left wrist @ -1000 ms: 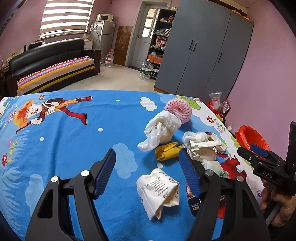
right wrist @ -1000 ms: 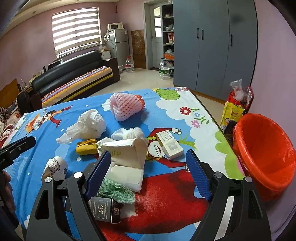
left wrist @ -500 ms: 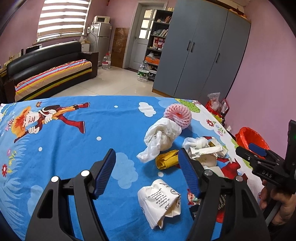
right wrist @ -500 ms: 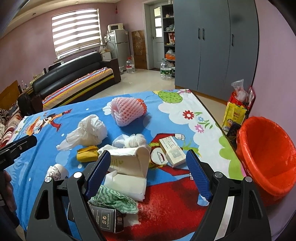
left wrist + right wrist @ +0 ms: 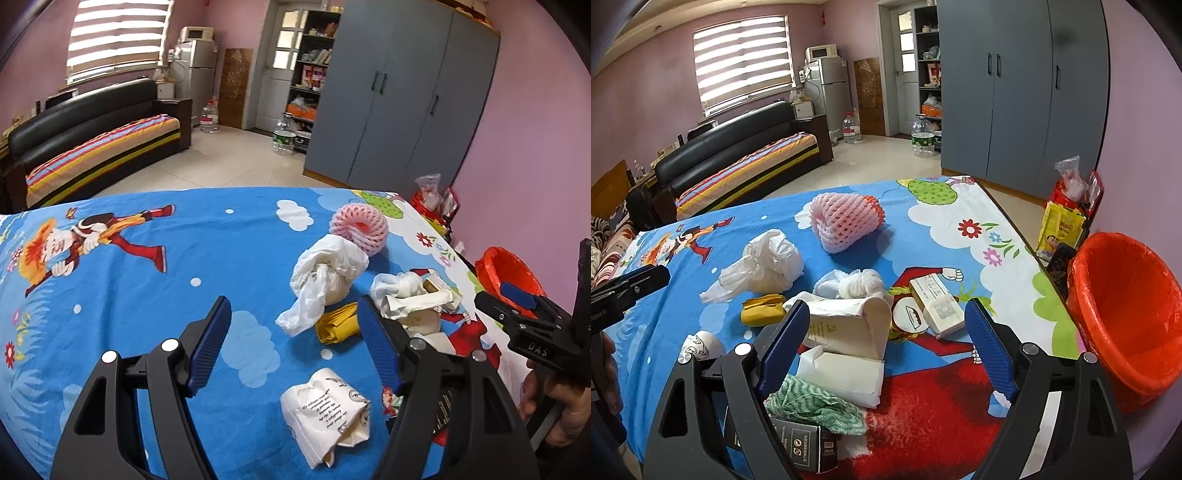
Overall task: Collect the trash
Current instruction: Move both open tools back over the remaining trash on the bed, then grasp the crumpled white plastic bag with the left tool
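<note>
A pink-walled room with a grey wardrobe (image 5: pixel 1023 92) and a black sofa (image 5: pixel 92 125) is lying beyond a table under a blue cartoon-printed cloth (image 5: pixel 147 266); the trash is sitting scattered across its right half.

The left gripper (image 5: pixel 293 343) is hanging with its blue-padded fingers (image 5: pixel 210 343) spread wide and nothing between them but cloth; a crumpled white printed paper wrapper (image 5: pixel 328 410) is lying just below that gap, at six o'clock from it, a yellow folded wrapper (image 5: pixel 336 326) is lying just beside the right-hand finger at about two o'clock, and a bunched white plastic bag (image 5: pixel 325 280) is sitting at one o'clock.

The right gripper (image 5: pixel 886 343) is likewise standing wide and holding nothing; a white folded paper carton (image 5: pixel 849 325) is lying between its fingers, apart from both pads, with a white flat packet (image 5: pixel 842 376) below it and a green-and-white mesh cloth (image 5: pixel 812 402) at seven o'clock; a small white rectangular box (image 5: pixel 936 306) is resting at one o'clock, and a pink foam fruit net (image 5: pixel 846 221) is sitting far off at twelve.

An orange plastic-lined bin (image 5: pixel 1126 325) is standing off the table edge at three o'clock.

By my reading, nothing is collected yet and both hands are choosing a first piece; the next move is calling for the left gripper dropping onto the paper wrapper, or the right one closing on the carton, then swinging toward the bin.
</note>
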The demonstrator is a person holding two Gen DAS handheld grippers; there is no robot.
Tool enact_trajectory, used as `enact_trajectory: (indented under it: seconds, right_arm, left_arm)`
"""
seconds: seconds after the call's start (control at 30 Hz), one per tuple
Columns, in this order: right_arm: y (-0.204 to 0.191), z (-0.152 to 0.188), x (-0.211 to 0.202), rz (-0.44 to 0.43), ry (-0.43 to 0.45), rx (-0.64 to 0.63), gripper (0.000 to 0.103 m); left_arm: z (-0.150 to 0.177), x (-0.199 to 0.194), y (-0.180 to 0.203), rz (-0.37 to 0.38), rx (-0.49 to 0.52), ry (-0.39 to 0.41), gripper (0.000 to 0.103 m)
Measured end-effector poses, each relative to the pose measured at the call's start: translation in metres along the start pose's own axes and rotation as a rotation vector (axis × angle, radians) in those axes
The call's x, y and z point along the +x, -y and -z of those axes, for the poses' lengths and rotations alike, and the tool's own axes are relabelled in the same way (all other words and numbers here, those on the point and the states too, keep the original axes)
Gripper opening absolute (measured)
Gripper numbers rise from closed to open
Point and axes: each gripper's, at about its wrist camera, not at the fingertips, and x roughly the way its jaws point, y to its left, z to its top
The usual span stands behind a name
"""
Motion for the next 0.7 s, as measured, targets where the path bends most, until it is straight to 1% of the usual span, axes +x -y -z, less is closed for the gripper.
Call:
enact_trajectory:
  seconds: [0.23, 0.5, 0.63, 0.7]
  right_arm:
    - [0.001, -0.002, 0.005, 0.013, -0.006, -0.01, 0.082]
    - [0.005, -0.004, 0.018, 0.022, -0.034, -0.013, 0.082]
    - [0.003, -0.007, 0.023, 0.015, -0.037, -0.02, 0.082]
    - [0.007, -0.009, 0.023, 0.018, -0.036, -0.011, 0.082]
  left_arm:
    - [-0.01, 0.01, 0.005, 0.036, 0.029, -0.009, 0.067]
    - [-0.022, 0.038, 0.017, 0.084, 0.074, -0.054, 0.066]
    - [-0.03, 0.058, 0.024, 0.093, 0.102, -0.103, 0.058]
    - [-0.036, 0.067, 0.028, 0.102, 0.112, -0.118, 0.058]
